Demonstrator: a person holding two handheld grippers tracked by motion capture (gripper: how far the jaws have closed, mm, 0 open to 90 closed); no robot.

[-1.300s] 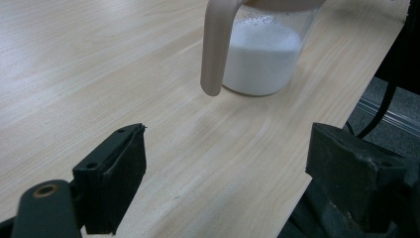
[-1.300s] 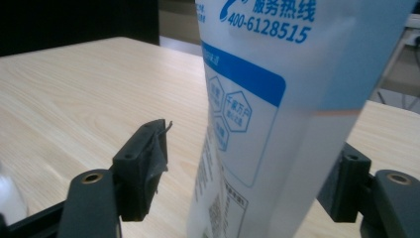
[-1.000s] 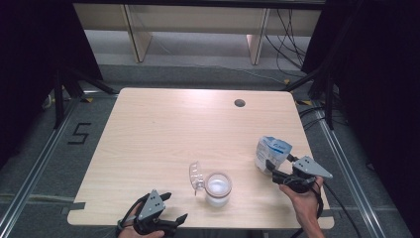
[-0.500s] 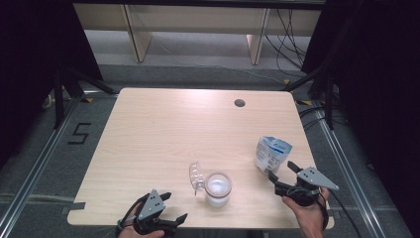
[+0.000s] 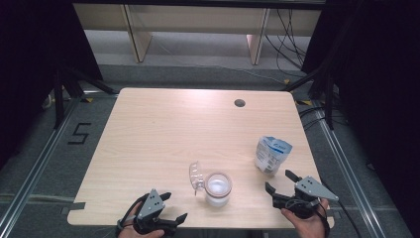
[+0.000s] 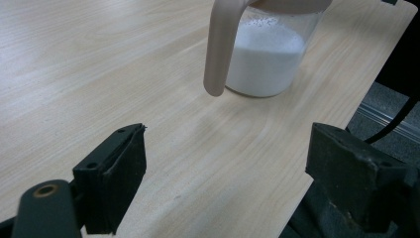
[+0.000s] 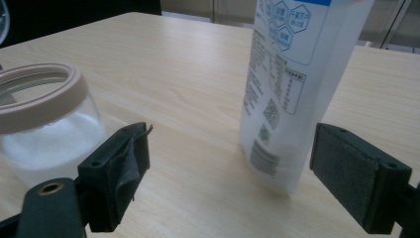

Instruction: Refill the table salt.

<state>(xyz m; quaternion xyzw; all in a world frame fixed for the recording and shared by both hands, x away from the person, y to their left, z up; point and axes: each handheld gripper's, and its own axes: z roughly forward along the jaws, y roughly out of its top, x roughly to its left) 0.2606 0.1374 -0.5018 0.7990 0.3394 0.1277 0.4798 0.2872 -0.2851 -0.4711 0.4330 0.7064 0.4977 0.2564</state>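
Observation:
A clear jar (image 5: 218, 188) with a beige rim holds white powder near the table's front edge, its lid (image 5: 196, 176) swung open to the left. A white pouch (image 5: 271, 154) with blue print stands upright to the right of it. My right gripper (image 5: 279, 180) is just in front of the pouch; its jaws have just been opening and stand open, with no pad touching the pouch (image 7: 292, 84). The jar (image 7: 44, 124) is to that view's left. My left gripper (image 5: 174, 206) rests open at the front left, facing the jar (image 6: 267, 54) with nothing between its jaws.
The wooden table (image 5: 163, 129) has a round cable hole (image 5: 239, 103) at the back right. Its front edge lies right under both hands. Metal floor rails run along both sides, and shelving stands behind the table.
My right gripper has opened off the pouch and drawn back toward the front edge. The pouch stays standing. The left gripper has not moved.

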